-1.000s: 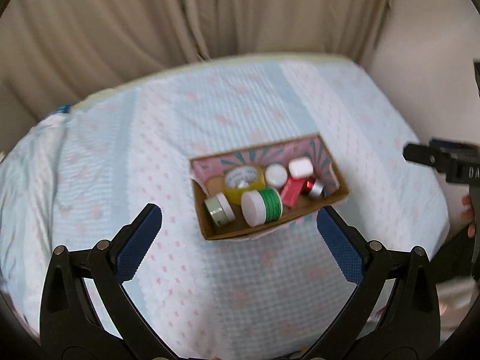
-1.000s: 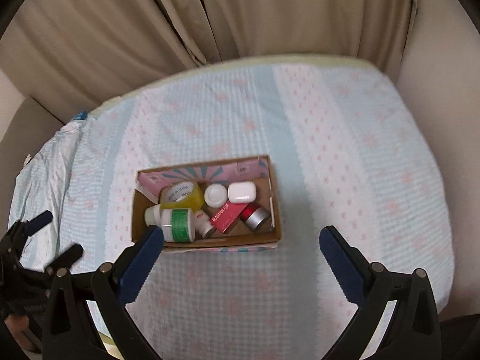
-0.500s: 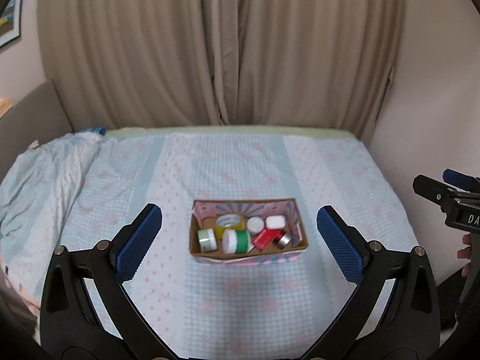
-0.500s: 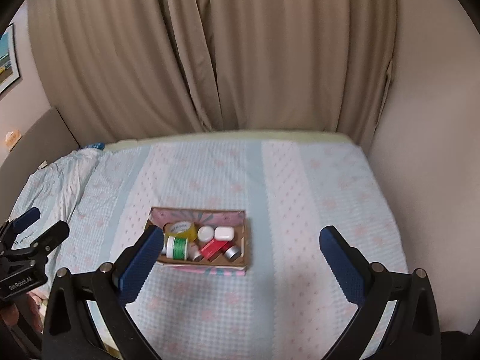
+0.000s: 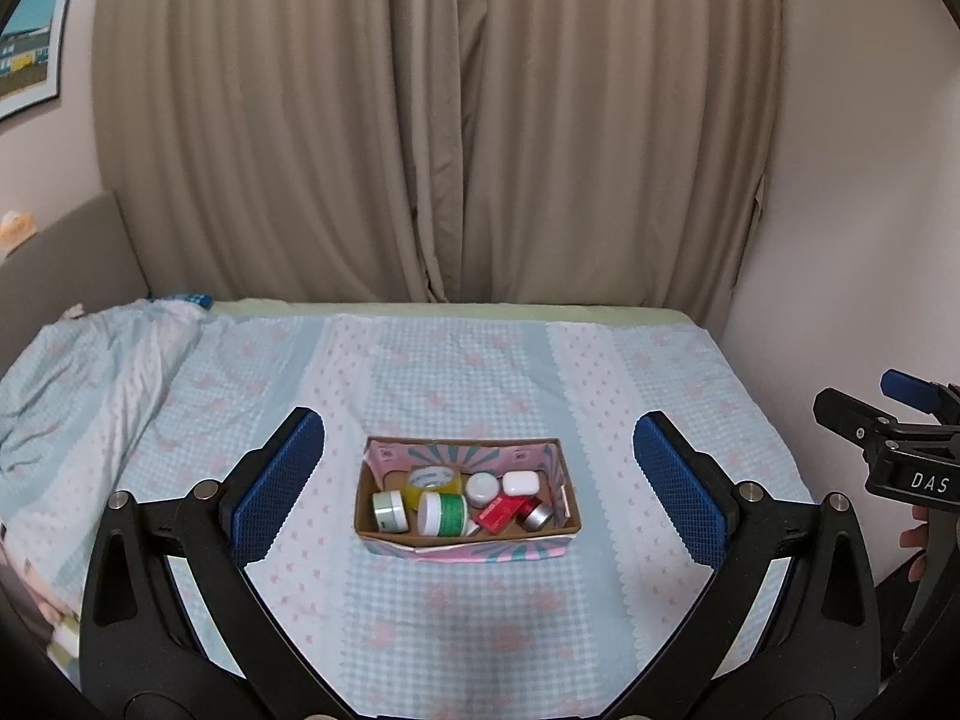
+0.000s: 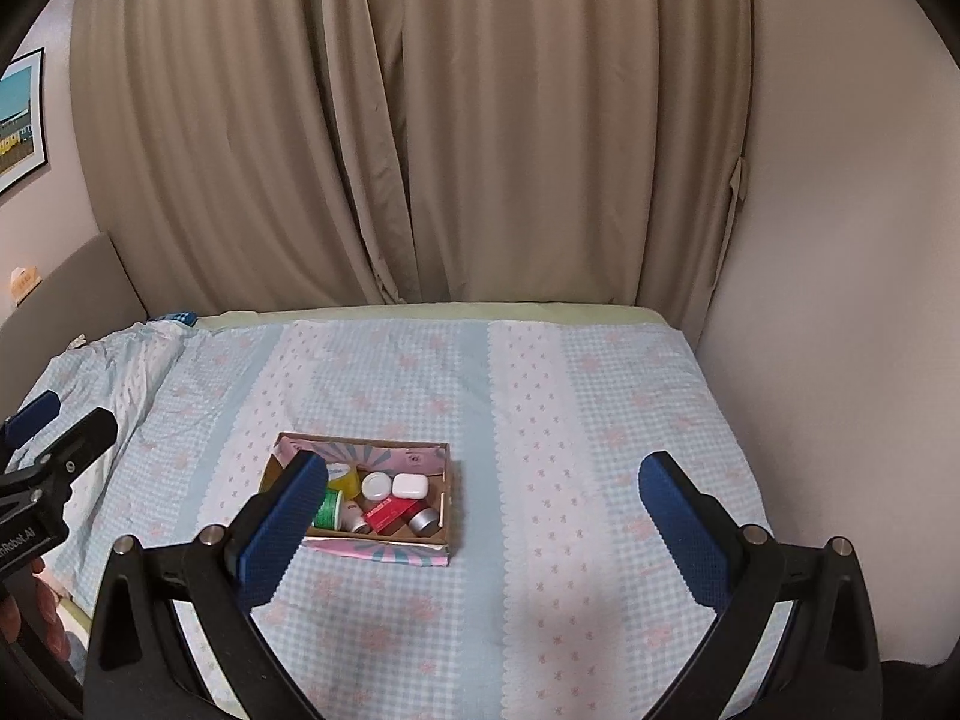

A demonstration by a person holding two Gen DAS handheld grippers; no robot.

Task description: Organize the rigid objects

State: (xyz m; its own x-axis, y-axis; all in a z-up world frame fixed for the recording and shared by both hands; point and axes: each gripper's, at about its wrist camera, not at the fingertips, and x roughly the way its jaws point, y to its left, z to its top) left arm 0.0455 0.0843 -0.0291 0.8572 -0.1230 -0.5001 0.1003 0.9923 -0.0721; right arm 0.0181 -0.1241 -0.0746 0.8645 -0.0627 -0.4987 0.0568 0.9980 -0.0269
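Note:
An open cardboard box [image 5: 384, 531] with pink and teal lining sits on the bed. It holds a yellow tape roll [image 5: 433, 479], a green-banded jar [image 5: 445, 513], a small green-lidded jar [image 5: 389, 510], a white round lid [image 5: 483, 487], a white case [image 5: 521, 483], a red box [image 5: 501, 513] and a silver-capped jar [image 5: 535, 515]. My left gripper [image 5: 479, 438] is open, well back from the box and empty. My right gripper [image 6: 485, 468] is also open and empty. In its view the box [image 6: 384, 545] lies left of centre, partly behind the left finger [image 6: 282, 516].
The bed cover [image 5: 480, 612] is blue and pink checked. A crumpled quilt [image 5: 78, 372] lies at the left. Beige curtains [image 5: 444, 150] hang behind the bed, and a wall [image 6: 840, 360] runs along its right side. A person's fingers [image 5: 915, 540] hold the other gripper's handle.
Both grippers have pulled back and tilted up from the box. It now looks smaller and farther away, and the curtains have come into view. Both stay open.

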